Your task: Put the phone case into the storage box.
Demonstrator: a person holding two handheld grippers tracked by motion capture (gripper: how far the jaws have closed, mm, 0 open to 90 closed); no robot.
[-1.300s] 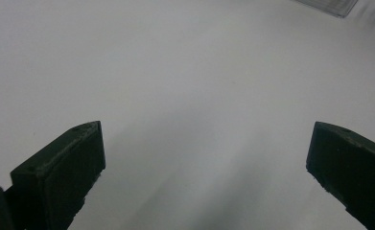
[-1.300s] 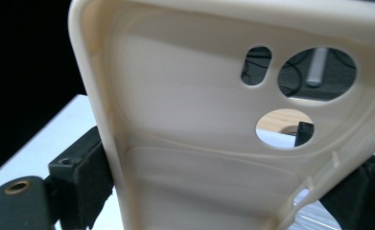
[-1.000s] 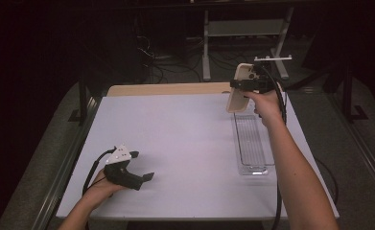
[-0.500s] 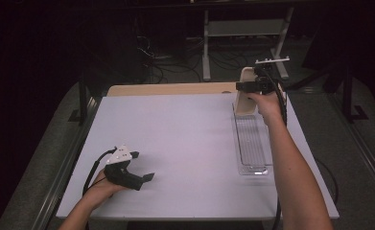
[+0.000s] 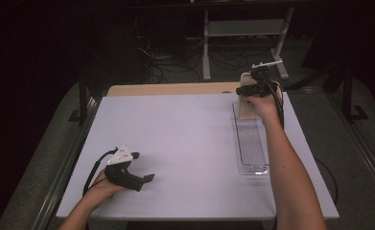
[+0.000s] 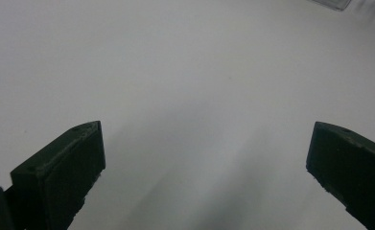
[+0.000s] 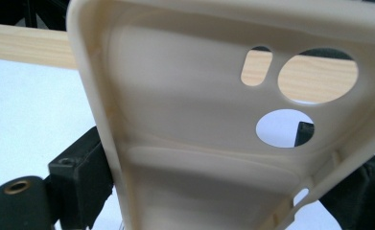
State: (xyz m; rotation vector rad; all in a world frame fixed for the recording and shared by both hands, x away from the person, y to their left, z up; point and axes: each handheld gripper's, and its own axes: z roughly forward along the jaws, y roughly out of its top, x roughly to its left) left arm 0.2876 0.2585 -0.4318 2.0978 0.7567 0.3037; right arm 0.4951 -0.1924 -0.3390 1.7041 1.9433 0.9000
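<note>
The right gripper (image 5: 252, 89) is closed on a cream phone case (image 7: 223, 120) above the far end of the clear tray (image 5: 252, 153). Its thin edge could slip and drop. The left gripper (image 5: 142, 179) rests wide open and empty on the bench (image 5: 185, 134).

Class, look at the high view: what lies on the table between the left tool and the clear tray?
Nothing: the white table is bare between the left tool and the clear tray, as the high view shows.
</note>
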